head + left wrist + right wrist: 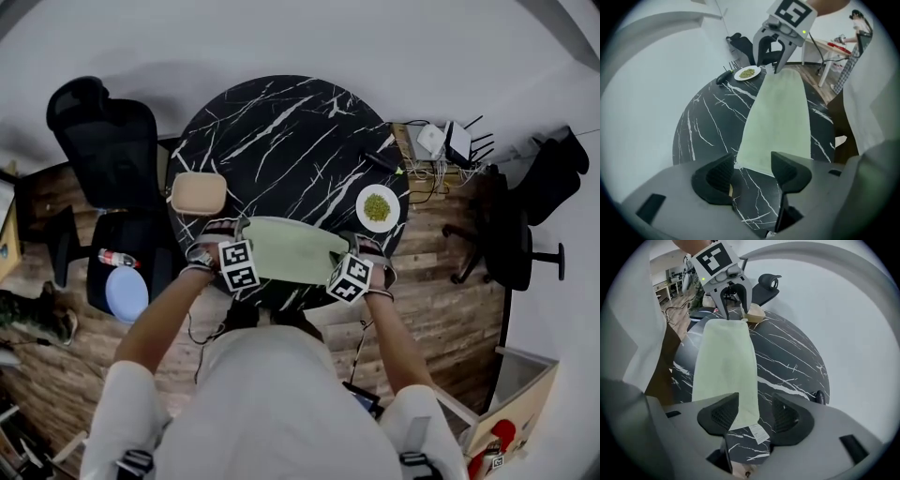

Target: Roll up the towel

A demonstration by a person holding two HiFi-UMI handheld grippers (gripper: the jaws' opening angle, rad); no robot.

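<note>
A pale green towel (292, 250) lies flat along the near edge of the round black marble table (281, 131). My left gripper (234, 234) is at the towel's left end and my right gripper (359, 248) at its right end. In the left gripper view the jaws of the left gripper (754, 171) stand open, with the towel's (780, 122) end just beyond them and untouched. In the right gripper view the right gripper (754, 417) is open too. The towel's (724, 366) corner and its white label (757, 432) lie between the pads, which do not press on it.
A beige box (198, 193) sits at the table's left edge, a white plate of green food (378, 207) at its right, and a small black item (380, 161) behind the plate. A black office chair (103, 150) stands to the left, another chair (511, 234) to the right.
</note>
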